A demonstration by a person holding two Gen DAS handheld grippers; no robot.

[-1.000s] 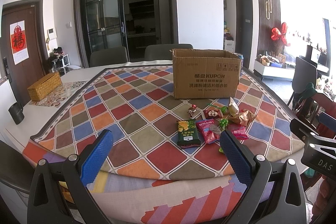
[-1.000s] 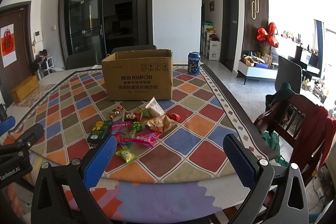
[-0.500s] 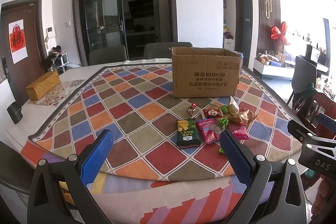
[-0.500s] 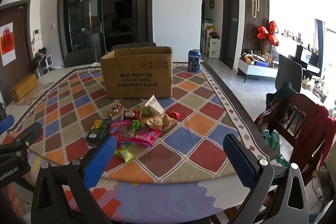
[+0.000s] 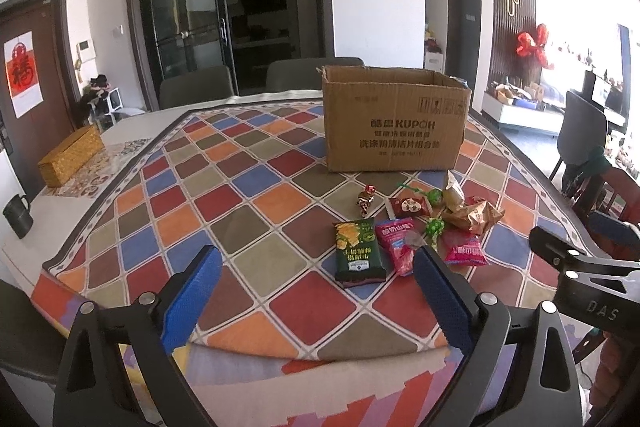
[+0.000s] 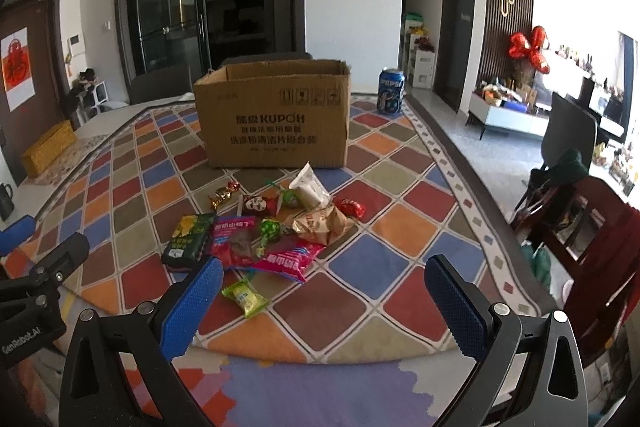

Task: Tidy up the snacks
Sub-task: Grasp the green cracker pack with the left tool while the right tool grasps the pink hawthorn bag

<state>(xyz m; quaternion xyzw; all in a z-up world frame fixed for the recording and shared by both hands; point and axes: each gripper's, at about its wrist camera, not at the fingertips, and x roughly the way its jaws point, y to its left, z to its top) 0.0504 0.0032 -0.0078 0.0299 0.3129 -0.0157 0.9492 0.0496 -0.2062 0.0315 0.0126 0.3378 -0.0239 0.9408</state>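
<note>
Surface (image 5: 240,195) under a chequered cloth of red, orange, blue and olive squares fills both views. Far on it stands an open cardboard box (image 6: 272,119), upright, with a blue soda can (image 6: 391,95) to its right, further back. At the far left lie a woven box (image 5: 71,155) and, nearer, a dark mug (image 5: 17,215). Near the box's front, a cluster of snacks (image 6: 272,227) lies loose: a dark green packet (image 5: 358,251) at the left, a pink packet (image 5: 398,241) just beside it, a magenta packet (image 6: 290,259) nearer the right, a crumpled brown wrapper (image 6: 322,225), a white pouch (image 6: 309,189), a small lime-green sachet (image 6: 245,297) nearest the edge.

The left tool (image 5: 316,297) hangs over the near edge, jaws spread wide after just narrowing a little, nothing between them. The right tool (image 6: 324,301) is likewise wide apart and empty, near the sachet.
</note>
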